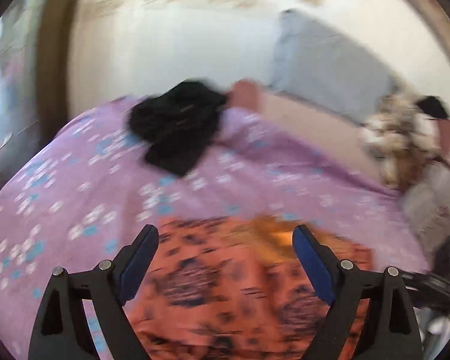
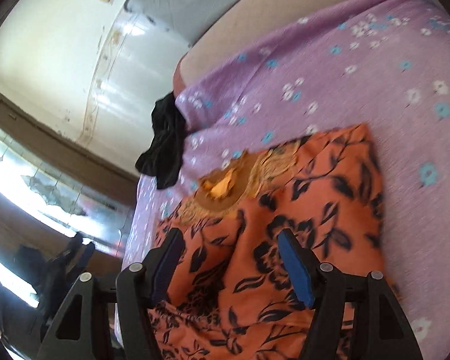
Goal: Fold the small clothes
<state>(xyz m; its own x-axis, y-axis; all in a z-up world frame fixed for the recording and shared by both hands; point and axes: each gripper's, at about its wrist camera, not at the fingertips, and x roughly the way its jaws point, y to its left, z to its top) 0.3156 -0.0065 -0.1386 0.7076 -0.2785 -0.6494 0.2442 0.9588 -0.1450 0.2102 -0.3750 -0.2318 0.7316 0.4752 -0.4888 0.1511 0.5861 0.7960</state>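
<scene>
An orange garment with a dark floral print (image 1: 240, 294) lies flat on the purple flowered bedsheet (image 1: 75, 186). Its gold embroidered neckline (image 2: 225, 186) points away from me. My left gripper (image 1: 226, 234) hovers over the near part of the garment, jaws wide open and nothing pinched between the blue pads. My right gripper (image 2: 231, 237) stands open over the same orange garment (image 2: 285, 240), the cloth lying under the gap without the pads pressing it. A crumpled black garment (image 1: 177, 126) sits farther back on the sheet; the right wrist view shows it (image 2: 165, 144) near the bed's edge.
A grey pillow (image 1: 324, 69) leans on the white wall behind bare beige mattress (image 1: 309, 126). A heap of patterned cloth (image 1: 399, 138) lies at the right. The bedsheet (image 2: 345, 75) stretches beyond the orange garment. A bright window (image 2: 45, 186) is off the bed's left side.
</scene>
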